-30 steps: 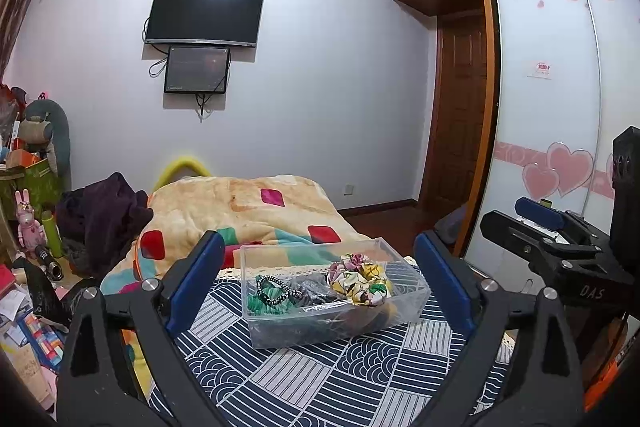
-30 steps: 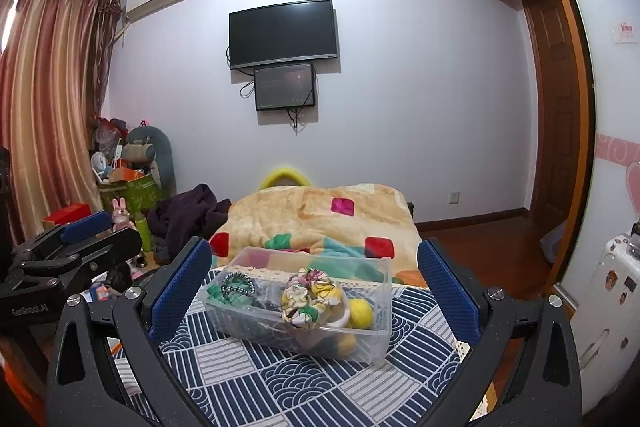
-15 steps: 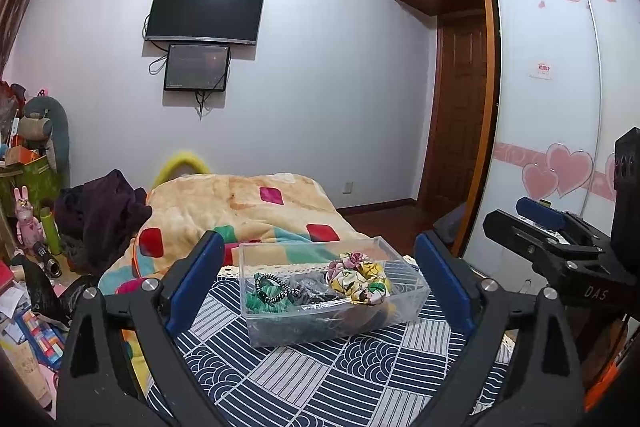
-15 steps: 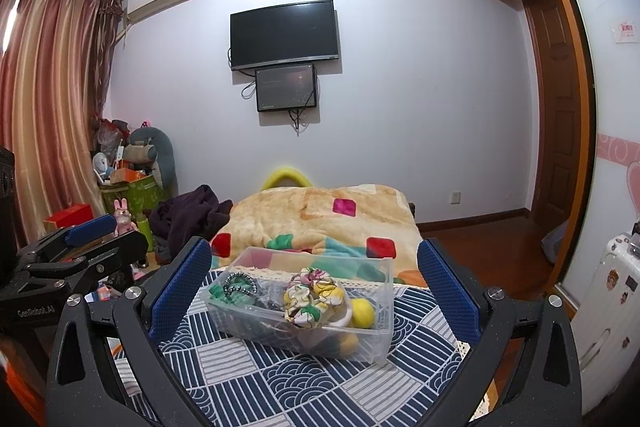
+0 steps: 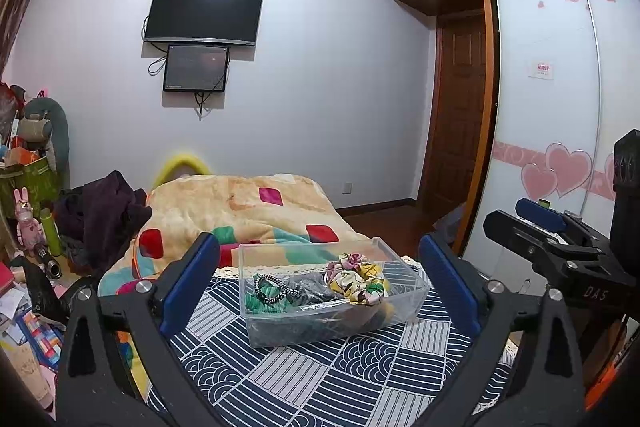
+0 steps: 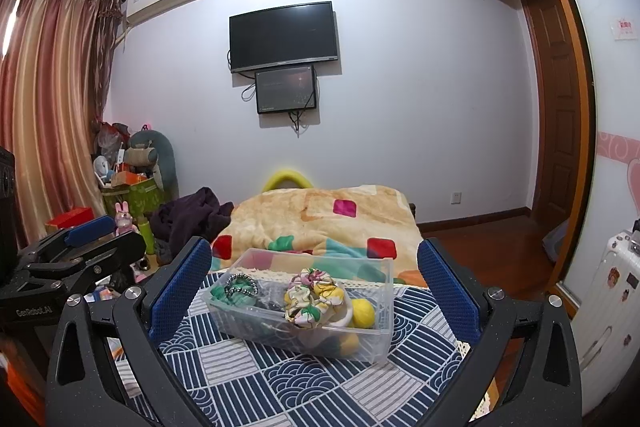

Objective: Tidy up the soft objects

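Observation:
A clear plastic box (image 5: pixel 404 311) (image 6: pixel 368 343) stands on a navy and white patterned cloth (image 5: pixel 304 379) (image 6: pixel 280 379). In it lie a floral scrunchie (image 5: pixel 356 279) (image 6: pixel 312 297), a green and black hair tie (image 5: pixel 268 293) (image 6: pixel 236 287) and yellow soft balls (image 6: pixel 362 313). My left gripper (image 5: pixel 320 287) is open and empty, held in front of the box. My right gripper (image 6: pixel 314 291) is open and empty too, also short of the box. Each gripper shows at the edge of the other's view.
A bed with a patchwork blanket (image 5: pixel 248 207) (image 6: pixel 320 219) lies behind the cloth. Cluttered toys and bags (image 6: pixel 128 179) stand at the left wall. A wardrobe with heart decals (image 5: pixel 560 147) and a suitcase (image 6: pixel 612 307) are on the right.
Both views have shifted only slightly. The box and its contents have stayed where they were, and both grippers have stayed open.

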A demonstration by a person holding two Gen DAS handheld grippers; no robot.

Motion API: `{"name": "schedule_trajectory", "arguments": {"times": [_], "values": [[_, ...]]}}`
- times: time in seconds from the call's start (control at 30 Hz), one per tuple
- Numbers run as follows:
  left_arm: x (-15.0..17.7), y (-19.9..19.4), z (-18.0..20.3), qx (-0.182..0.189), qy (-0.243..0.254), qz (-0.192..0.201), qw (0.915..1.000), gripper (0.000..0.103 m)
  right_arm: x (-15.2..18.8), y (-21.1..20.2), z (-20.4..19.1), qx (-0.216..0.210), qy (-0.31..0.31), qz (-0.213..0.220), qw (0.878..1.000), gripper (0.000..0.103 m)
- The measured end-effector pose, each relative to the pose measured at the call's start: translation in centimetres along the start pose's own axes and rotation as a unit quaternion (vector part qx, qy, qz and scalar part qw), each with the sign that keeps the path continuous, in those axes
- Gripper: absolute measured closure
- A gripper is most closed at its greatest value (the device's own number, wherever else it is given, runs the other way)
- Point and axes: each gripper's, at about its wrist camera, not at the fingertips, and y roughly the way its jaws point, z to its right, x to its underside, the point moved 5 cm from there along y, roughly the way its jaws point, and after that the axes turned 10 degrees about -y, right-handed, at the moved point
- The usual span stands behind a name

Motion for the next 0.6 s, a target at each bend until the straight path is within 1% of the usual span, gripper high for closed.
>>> {"name": "schedule_trajectory", "arguments": {"times": [0.33, 0.6], "values": [[0.01, 0.14, 0.17, 0.009, 0.000, -0.006, 0.9999, 0.001, 0.02, -0.04, 0.03, 0.000, 0.001, 0.000, 1.000, 0.000], [0.12, -0.02, 0.55, 0.008, 0.009, -0.003, 0.9999, 0.001, -0.18, -0.37, -0.19, -0.001, 0.002, 0.000, 1.000, 0.000]]}}
